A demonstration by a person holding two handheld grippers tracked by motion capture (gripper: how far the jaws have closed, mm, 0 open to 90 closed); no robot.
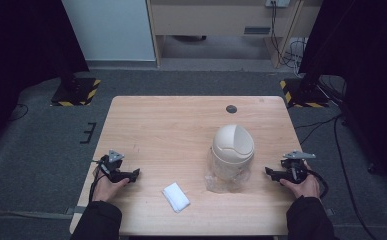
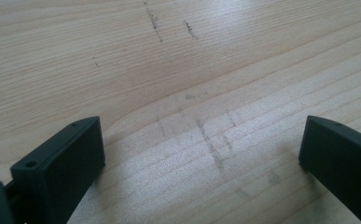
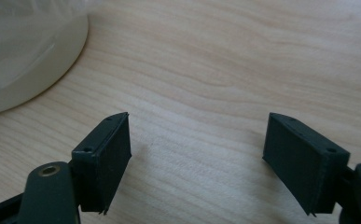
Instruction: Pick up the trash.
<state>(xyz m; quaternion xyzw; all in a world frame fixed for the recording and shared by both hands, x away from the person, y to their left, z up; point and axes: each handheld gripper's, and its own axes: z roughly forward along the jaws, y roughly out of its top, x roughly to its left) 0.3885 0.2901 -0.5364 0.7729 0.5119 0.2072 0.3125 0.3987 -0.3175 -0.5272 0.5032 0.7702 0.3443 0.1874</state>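
Nearest to us, both forearms come in over the table's point(image 1: 146, 125) front edge, each hand resting a gripper on the wood. Our left gripper point(image 1: 131, 175) sits at the left edge with its jaws spread wide and nothing between them; in the left gripper view we look past the two black jaws at bare, scuffed wood. Our right gripper point(image 1: 272, 172) sits near the right edge, its jaws also wide and empty, pointing toward the small bin point(image 1: 232, 150), which stands upright just beside it, right of the table's middle. We judge this cream bin, with its domed swing lid and a clear plastic liner bunched around its base, to be light, hollow and stiff; the smooth rounded shell looks slippery, and the lid would likely tip inward if pressed, so we would take hold low on the body or steady the base rather than pinch the dome. In the right gripper view its curved lower wall point(image 3: 24, 56) shows at upper left, apart from the jaws. A folded white cloth point(image 1: 176, 196) lies flat near the front edge, between our two grippers; it looks soft and light and should be pinched at a corner or fold. Nothing stands between either gripper and these things. A dark round grommet point(image 1: 231, 109) sits near the far edge, well apart.
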